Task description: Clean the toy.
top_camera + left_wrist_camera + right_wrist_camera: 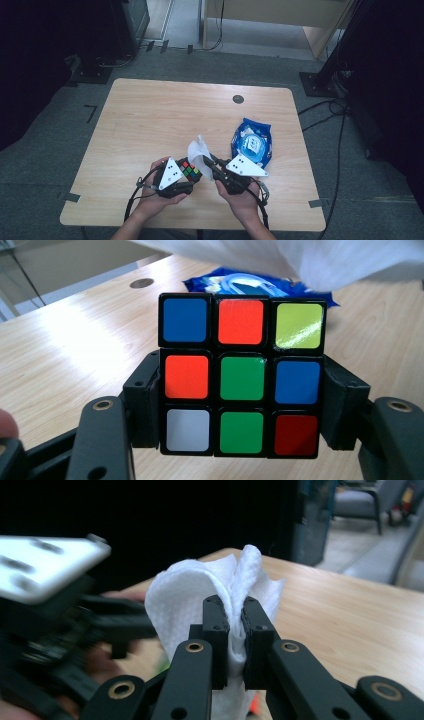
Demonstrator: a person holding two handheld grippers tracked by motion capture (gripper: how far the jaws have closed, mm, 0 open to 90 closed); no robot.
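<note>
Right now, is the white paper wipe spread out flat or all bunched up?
Bunched up. The white paper wipe is pinched into folds between the shut jaws of the right gripper, its loose top flopping above the colourful puzzle cube.

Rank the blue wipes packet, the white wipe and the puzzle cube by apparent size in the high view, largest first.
1. blue wipes packet
2. white wipe
3. puzzle cube

The tools partly cover the wipe and cube, so their order is unsure.
</note>
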